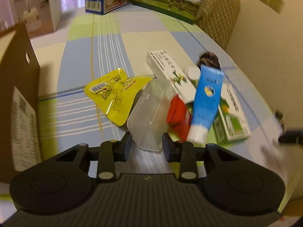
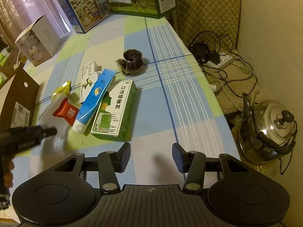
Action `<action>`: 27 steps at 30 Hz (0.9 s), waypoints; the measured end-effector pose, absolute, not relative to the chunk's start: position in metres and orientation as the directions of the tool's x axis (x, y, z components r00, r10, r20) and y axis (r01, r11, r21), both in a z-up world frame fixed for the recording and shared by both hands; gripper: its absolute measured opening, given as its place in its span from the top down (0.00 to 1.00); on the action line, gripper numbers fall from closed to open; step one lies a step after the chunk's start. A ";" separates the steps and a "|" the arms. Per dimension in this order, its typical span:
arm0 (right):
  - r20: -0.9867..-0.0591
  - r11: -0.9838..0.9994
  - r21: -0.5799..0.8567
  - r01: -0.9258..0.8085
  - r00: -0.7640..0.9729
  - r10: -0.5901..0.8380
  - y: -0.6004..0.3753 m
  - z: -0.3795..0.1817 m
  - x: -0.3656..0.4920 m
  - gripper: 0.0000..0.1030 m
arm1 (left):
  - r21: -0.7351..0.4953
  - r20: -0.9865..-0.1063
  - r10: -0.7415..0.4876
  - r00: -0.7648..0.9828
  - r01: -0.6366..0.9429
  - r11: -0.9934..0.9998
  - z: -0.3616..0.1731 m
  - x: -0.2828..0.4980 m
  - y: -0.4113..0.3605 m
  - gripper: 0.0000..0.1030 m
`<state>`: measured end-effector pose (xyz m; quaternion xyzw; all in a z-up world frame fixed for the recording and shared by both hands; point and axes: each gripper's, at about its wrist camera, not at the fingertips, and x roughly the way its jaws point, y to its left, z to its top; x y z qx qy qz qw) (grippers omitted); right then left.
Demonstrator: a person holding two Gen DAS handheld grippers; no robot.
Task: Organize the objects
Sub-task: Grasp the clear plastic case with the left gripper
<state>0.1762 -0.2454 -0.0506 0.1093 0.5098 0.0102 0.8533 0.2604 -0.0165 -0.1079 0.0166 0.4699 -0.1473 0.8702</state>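
A clear plastic box [image 1: 149, 109] lies tilted in a pile on the checked tablecloth [image 1: 106, 49]. My left gripper [image 1: 146, 143] is shut on its near end, a pad against each side. Touching it are a yellow packet [image 1: 113, 96] and a red packet [image 1: 179, 117]. A blue tube [image 1: 205, 104] leans across a white carton [image 1: 170, 73] and a green spray carton [image 1: 233, 117]. My right gripper [image 2: 151, 157] stands open over bare cloth, just short of the green spray carton [image 2: 117, 107]. A dark scrunchie [image 2: 130, 60] lies farther back.
A brown cardboard box [image 1: 19, 94] stands at the left. Two milk cartons [image 2: 85, 5] and a white box [image 2: 37, 39] line the table's far side. Off the right edge are a quilted chair [image 2: 206, 9], a power strip [image 2: 221, 60] with cables, and a steel kettle [image 2: 269, 128].
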 end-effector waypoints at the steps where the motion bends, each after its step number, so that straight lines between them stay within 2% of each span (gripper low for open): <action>1: -0.868 0.976 0.197 0.092 0.479 0.130 -0.245 -0.051 0.177 0.55 | -0.086 -0.827 -0.229 0.514 0.287 0.954 -0.107 0.255 -0.017 0.72; 6: -0.871 0.976 0.198 0.090 0.472 0.134 -0.244 -0.054 0.179 0.55 | 0.000 -0.854 -0.170 0.492 0.327 0.945 -0.108 0.223 -0.009 0.72; 10: -0.873 0.977 0.195 0.087 0.468 0.133 -0.243 -0.055 0.179 0.55 | 0.009 -0.872 -0.162 0.461 0.346 0.938 -0.110 0.209 -0.004 0.72; 12: -0.873 0.977 0.194 0.086 0.470 0.132 -0.243 -0.054 0.179 0.55 | 0.021 -0.869 -0.162 0.469 0.362 0.932 -0.107 0.209 -0.005 0.69; 14: -0.871 0.977 0.194 0.087 0.473 0.131 -0.244 -0.053 0.178 0.55 | 0.046 -0.860 -0.156 0.485 0.378 0.925 -0.103 0.211 -0.008 0.57; 19: -0.871 0.976 0.194 0.103 0.475 0.123 -0.248 -0.053 0.174 0.55 | 0.116 -0.844 -0.155 0.513 0.457 0.882 -0.095 0.223 -0.019 0.42; 24: -0.870 0.974 0.193 0.122 0.479 0.113 -0.252 -0.052 0.169 0.55 | 0.171 -0.851 -0.152 0.502 0.539 0.825 -0.100 0.236 -0.039 0.44; 27: -0.870 0.972 0.196 0.130 0.481 0.111 -0.254 -0.051 0.168 0.55 | 0.167 -0.863 -0.148 0.484 0.549 0.819 -0.106 0.241 -0.045 0.56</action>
